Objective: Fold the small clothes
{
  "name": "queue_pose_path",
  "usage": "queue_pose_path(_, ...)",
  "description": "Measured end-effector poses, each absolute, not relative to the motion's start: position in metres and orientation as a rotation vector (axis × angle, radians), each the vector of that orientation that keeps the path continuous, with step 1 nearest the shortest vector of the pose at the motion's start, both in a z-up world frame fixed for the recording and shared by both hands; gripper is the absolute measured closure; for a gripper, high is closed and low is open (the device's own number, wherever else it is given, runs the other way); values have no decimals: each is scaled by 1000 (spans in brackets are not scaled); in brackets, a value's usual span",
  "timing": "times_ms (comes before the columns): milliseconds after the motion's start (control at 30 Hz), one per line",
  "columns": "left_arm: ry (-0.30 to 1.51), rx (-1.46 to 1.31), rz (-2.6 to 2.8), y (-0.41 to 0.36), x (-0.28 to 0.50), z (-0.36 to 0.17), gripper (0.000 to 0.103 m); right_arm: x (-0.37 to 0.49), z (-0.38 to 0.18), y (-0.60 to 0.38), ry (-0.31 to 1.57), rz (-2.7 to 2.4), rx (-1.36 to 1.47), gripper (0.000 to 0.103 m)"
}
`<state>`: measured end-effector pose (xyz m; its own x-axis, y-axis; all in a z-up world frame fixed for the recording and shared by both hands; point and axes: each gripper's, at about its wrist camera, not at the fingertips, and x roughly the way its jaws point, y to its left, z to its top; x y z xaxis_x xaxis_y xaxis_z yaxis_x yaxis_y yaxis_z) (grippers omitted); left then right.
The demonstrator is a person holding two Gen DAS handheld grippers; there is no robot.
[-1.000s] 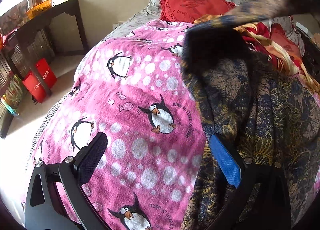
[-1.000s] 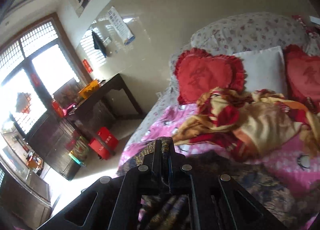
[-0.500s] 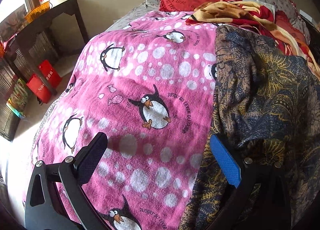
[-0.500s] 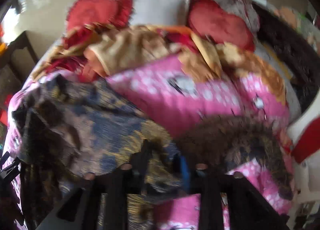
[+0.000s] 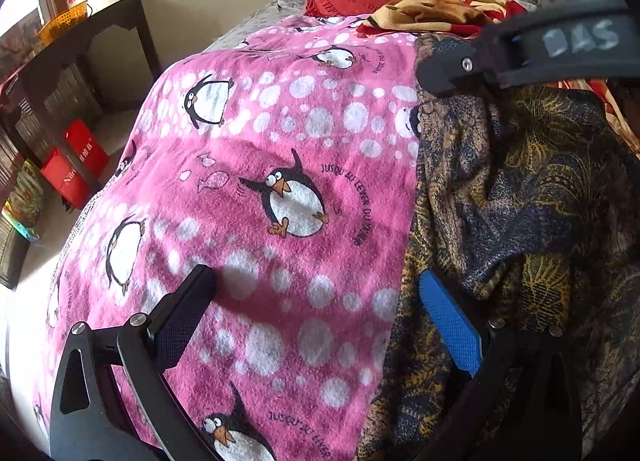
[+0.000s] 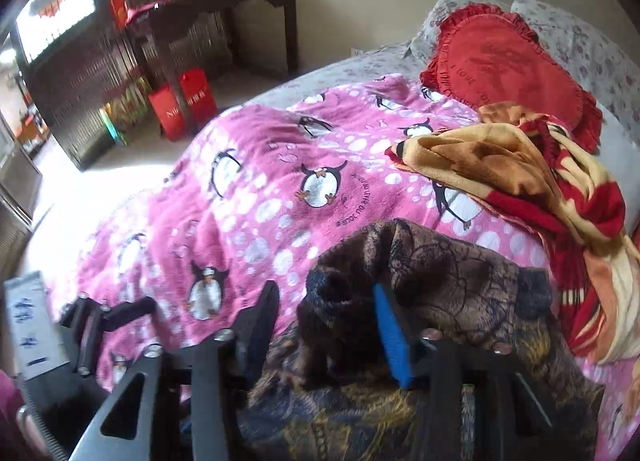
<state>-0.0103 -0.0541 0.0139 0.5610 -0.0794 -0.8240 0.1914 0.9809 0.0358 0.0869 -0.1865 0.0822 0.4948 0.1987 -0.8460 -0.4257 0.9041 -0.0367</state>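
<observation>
Dark patterned garment (image 5: 520, 189) edges pink blanket (image 5: 260, 133); left tongs (image 5: 316, 317), right tongs (image 6: 326, 325) apart.

We see one small garment (image 5: 532, 189), a thin dark cloth printed in navy, brown and mustard-gold leaf and net patterns. It lies crumpled on the pink penguin blanket (image 5: 280, 181), along that blanket's right side in the left wrist view, its left edge running in a fairly straight line down the bed. The cloth is bunched into loose folds and ridges, not flat. In the right wrist view the same garment (image 6: 452, 273) shows a raised, rolled-over lump at its far edge, with the rest spread wrinkled toward the camera, near the yellow-and-red cloth (image 6: 520, 165).
</observation>
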Motion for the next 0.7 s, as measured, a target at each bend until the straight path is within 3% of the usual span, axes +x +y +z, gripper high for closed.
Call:
queue_pose_path(33, 959, 119, -164, -51, -8, 15, 0, 93, 77, -185, 997, 371, -259, 96)
queue_pose_path(233, 946, 12, -142, -12, 2, 31, 0, 108, 103, -176, 934, 486, -25, 96)
queue_pose_path(400, 918, -33, -82, 11, 6, 45, 1, 134, 72, -162, 972, 462, 100, 96)
queue_pose_path(500, 910, -41, -95, 11, 6, 52, 1, 126, 61, -181, 991, 473, 223, 90)
queue_pose_path(633, 886, -39, -145, -6, 4, 62, 1, 67, 98, -219, 876, 409, 217, 67)
queue_pose_path(700, 887, -18, -164, -18, 4, 64, 1, 33, 106, -244, 842, 353, 220, 66)
